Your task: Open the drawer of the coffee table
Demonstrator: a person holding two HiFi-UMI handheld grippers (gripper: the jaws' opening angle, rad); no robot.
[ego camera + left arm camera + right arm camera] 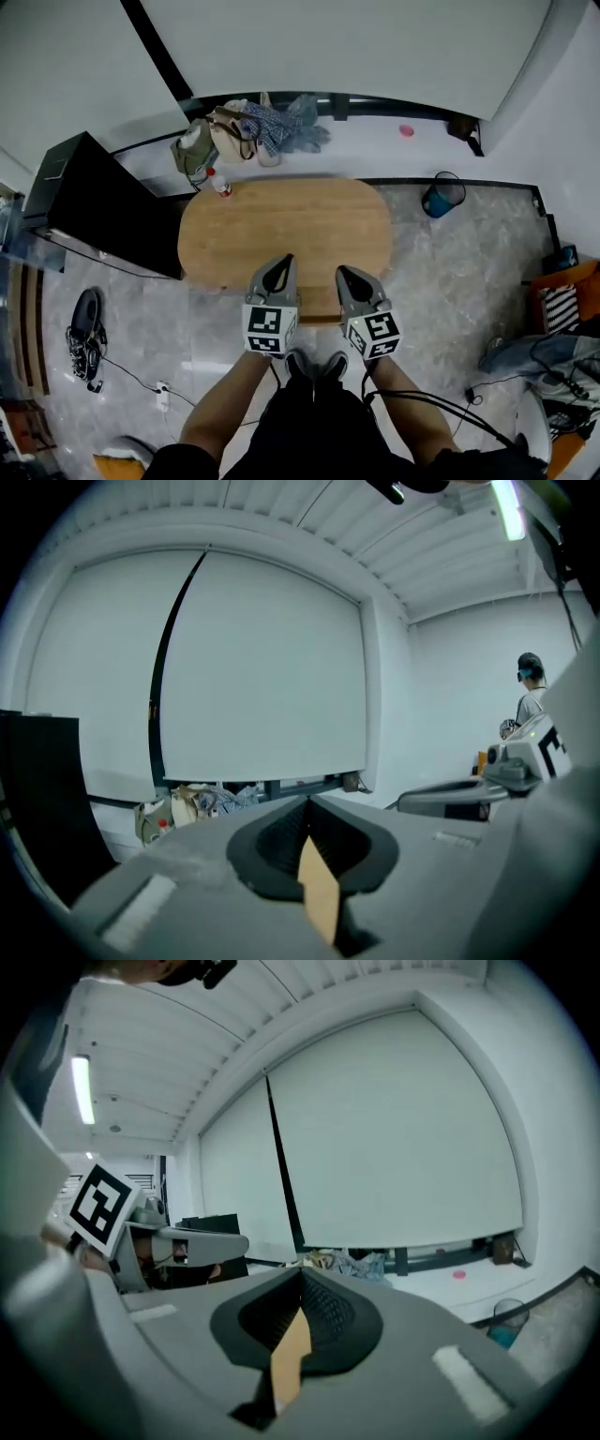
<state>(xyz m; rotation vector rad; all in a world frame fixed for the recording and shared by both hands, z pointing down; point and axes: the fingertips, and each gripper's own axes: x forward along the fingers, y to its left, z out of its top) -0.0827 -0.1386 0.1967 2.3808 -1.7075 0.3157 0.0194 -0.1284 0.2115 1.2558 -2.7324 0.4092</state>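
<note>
The oval wooden coffee table lies below me in the head view. Its drawer does not show plainly in any view. My left gripper and right gripper hang side by side above the table's near edge, well clear of the top. Both point away from me, toward the far wall. The left gripper has its jaws together with nothing between them. The right gripper is likewise shut and empty. Each gripper view catches the other: the right gripper and the left gripper.
A black cabinet stands left of the table. Bags and clothes are piled at the far wall, with a small bottle by the table's far left. A blue bin sits far right, shoes and cables lie on the floor, and a person stands in the distance.
</note>
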